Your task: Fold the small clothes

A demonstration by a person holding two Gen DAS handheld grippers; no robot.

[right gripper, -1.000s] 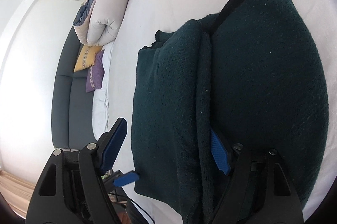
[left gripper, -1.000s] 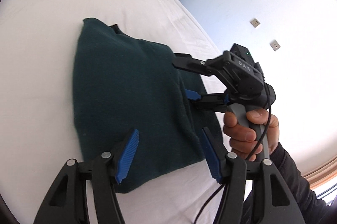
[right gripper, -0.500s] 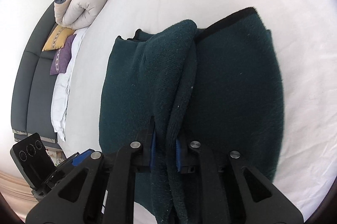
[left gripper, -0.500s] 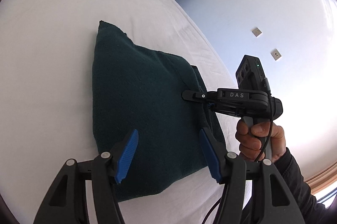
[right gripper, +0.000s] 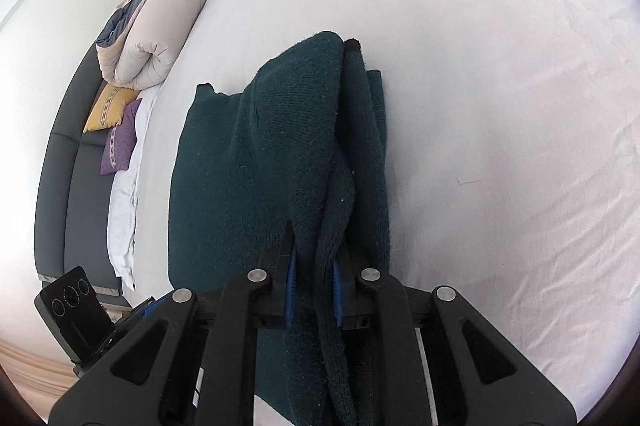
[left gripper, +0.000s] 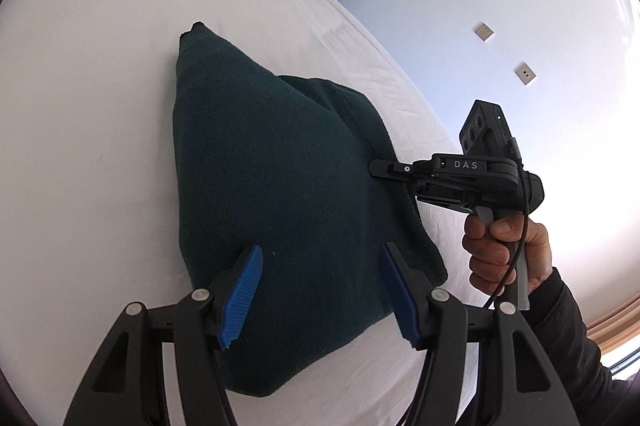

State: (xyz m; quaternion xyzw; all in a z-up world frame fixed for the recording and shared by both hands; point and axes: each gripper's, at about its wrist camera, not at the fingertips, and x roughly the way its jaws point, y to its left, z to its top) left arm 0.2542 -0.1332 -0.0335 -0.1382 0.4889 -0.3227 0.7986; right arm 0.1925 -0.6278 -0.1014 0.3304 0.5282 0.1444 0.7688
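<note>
The right tool (right gripper: 314,278) is clamped on a fold of the dark green sweater (left gripper: 280,185). The left tool (left gripper: 320,294) hangs over it, fingers apart.

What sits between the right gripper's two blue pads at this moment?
A bunched fold of the dark green sweater, clamped by the right gripper on the white bed; the right wrist view shows it.

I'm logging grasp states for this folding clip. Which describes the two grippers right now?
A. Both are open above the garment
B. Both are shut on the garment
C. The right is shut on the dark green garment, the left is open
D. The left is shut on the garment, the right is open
C: the right gripper pinches a ridge of the dark green garment between its blue pads, while the left gripper has its fingers spread apart, holding nothing.
</note>
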